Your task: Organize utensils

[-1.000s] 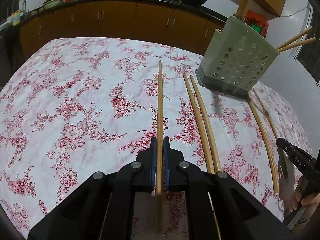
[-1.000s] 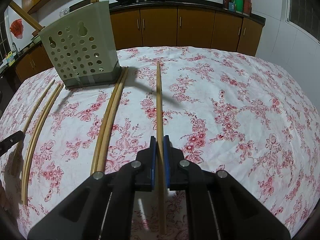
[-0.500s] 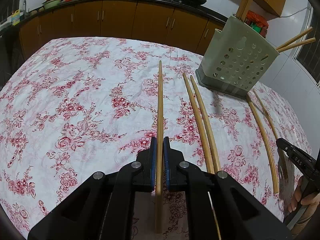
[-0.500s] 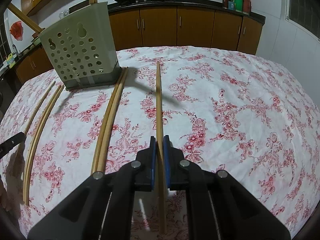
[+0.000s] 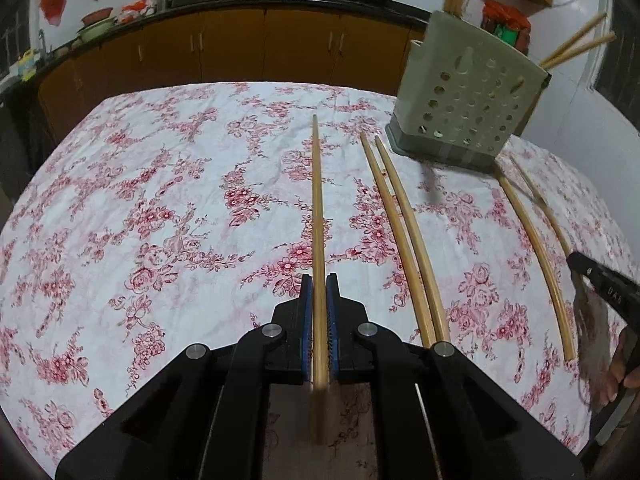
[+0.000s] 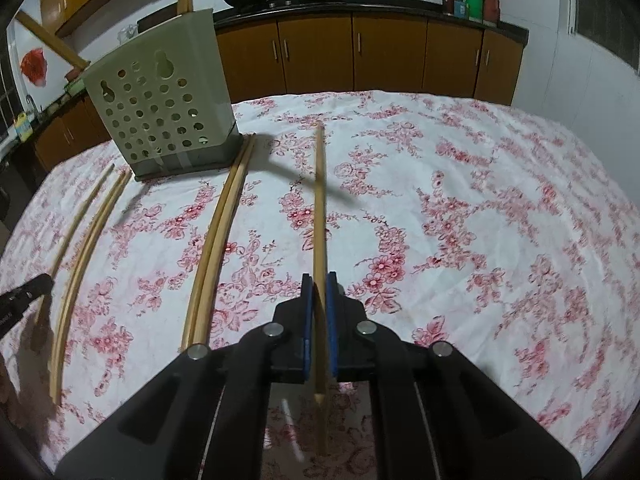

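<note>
My left gripper (image 5: 319, 280) is shut on a long wooden chopstick (image 5: 317, 216) that points forward over the floral cloth. My right gripper (image 6: 319, 279) is shut on another wooden chopstick (image 6: 319, 200), held a little above the cloth with its shadow beneath. A grey-green perforated utensil holder (image 5: 468, 108) stands at the back right in the left wrist view and at the back left in the right wrist view (image 6: 160, 108), with several chopsticks standing in it. A pair of chopsticks (image 5: 404, 232) lies beside the held one, and two more (image 5: 536, 240) lie further right.
The table wears a white cloth with red flowers (image 5: 160, 220). Brown kitchen cabinets (image 5: 240, 52) and a counter with pans run behind it. The right gripper's tip (image 5: 600, 284) shows at the right edge of the left wrist view; the left gripper's tip (image 6: 24, 296) shows at the right wrist view's left edge.
Both grippers have risen slightly with their chopsticks, and the views shift a little. Nothing was let go or picked up.
</note>
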The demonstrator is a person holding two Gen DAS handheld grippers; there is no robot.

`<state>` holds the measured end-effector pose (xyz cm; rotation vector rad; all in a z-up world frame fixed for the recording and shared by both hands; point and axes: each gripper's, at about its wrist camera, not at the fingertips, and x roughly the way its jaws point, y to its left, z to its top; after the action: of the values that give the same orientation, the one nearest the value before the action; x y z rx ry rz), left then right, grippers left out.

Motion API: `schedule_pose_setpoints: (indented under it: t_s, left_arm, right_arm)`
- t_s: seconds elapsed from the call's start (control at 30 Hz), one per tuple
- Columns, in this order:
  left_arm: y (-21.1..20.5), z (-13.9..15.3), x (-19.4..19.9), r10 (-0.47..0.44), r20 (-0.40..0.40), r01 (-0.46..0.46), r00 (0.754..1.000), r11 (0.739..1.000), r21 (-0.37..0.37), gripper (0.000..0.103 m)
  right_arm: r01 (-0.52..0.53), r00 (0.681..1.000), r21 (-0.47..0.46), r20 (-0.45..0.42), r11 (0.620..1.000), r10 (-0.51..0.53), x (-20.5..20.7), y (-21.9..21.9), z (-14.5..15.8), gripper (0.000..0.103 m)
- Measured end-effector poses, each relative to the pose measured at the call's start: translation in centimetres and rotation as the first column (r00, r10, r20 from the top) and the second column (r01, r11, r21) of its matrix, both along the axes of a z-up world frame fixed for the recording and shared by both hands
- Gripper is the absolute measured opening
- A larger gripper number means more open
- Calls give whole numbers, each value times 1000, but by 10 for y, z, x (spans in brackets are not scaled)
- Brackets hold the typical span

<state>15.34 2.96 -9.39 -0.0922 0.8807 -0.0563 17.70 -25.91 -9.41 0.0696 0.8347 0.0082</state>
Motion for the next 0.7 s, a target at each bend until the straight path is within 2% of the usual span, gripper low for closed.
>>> schedule_pose_setpoints:
  t_s: [0.13,0.33,0.47,0.57,0.7]
  left_arm:
    - [2,22,-4,-8,62,9,998,1000,-6,8]
    - [13,80,-10,18,214,-7,977,999,-49,8]
    - [22,112,-10,50,291,-27,955,996,-83,7]
    - [23,124,-7,62,314,-35,947,995,-92,7]
    - [20,146,-10,26,347,8,938,995,-97,7]
  right_arm:
    - [9,995,13,97,1000,-10,-9,-6,31,8]
    - [22,963,30,267,999,-29,-21,-15,90,8]
    - [21,945,40,327,999,-33,-24,-17,112,8]
    - [19,937,43,348,999,-33,-25,-16,123,8]
    - [-30,921,84,389,996,-5,-30,-17,154,8]
